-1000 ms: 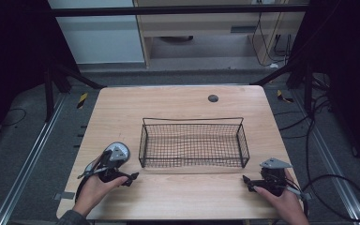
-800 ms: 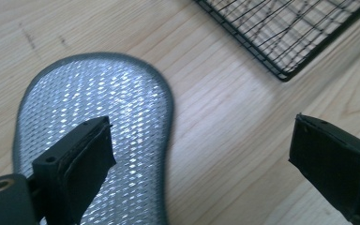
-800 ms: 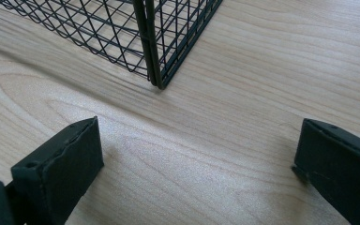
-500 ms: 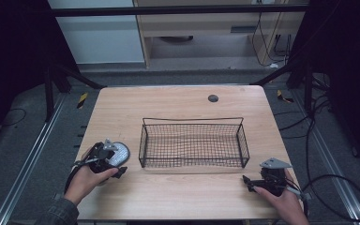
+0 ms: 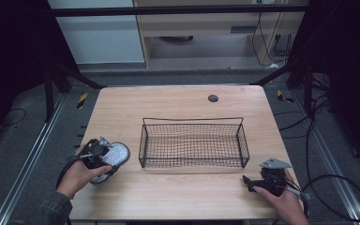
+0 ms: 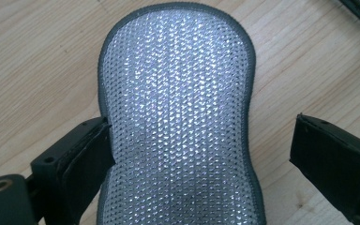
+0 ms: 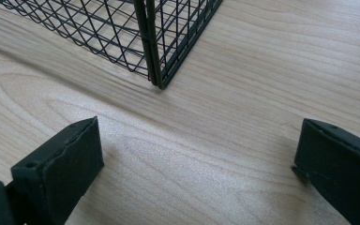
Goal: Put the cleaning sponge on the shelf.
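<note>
A silver mesh scrubbing pad (image 6: 178, 108) with a grey hem lies flat on the wooden table (image 5: 168, 101), left of the black wire basket (image 5: 192, 120). My left gripper (image 6: 199, 124) straddles the pad's near end. Its left jaw touches the hem, while a strip of bare wood shows between the pad and the right jaw. The jaws have just been closing a little around the pad. In the high view the pad (image 5: 116, 153) sits by the left gripper (image 5: 104, 157). My right gripper (image 5: 246, 180) rests open at the table's front right, with bare wood between its jaws (image 7: 199, 126).
The basket's near corner (image 7: 154, 47) stands just ahead of the right gripper. A small dark round disc (image 5: 213, 98) sits at the table's far middle. Cables (image 5: 337, 183) lie on the floor to the right, and black frame struts (image 5: 75, 77) flank the table.
The left hand and gripper have shifted away from the front edge and to the left, from beside the pad to its left end. The pad, basket and right gripper have stayed put.
</note>
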A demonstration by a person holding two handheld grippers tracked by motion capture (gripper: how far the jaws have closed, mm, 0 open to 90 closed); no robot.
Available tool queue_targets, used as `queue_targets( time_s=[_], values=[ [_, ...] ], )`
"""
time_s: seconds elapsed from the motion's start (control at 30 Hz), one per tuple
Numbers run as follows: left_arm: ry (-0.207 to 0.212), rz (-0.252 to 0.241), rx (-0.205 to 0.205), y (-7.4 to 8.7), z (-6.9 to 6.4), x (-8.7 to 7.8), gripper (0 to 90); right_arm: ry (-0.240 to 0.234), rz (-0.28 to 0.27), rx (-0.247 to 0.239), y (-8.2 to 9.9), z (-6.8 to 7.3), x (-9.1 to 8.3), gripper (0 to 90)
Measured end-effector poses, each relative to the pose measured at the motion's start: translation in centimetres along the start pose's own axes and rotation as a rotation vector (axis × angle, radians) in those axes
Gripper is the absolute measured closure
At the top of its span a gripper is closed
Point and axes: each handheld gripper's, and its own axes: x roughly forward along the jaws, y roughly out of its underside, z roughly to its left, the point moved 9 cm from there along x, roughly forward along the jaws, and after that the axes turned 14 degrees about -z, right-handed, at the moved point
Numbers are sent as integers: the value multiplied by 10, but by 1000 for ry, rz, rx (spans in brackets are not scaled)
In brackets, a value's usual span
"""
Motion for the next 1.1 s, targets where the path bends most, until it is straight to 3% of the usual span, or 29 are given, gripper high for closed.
queue_targets(
  time_s=[0.67,0.77,1.1],
  values=[
    [17,70,-11,11,7,-3,46,0,0,-2,0,0,0,15],
    [18,78,-30,12,9,-3,41,-1,-1,-2,0,0,0,15],
    [33,80,-31,15,12,0,43,-2,-2,-1,0,1,0,15]
  ],
)
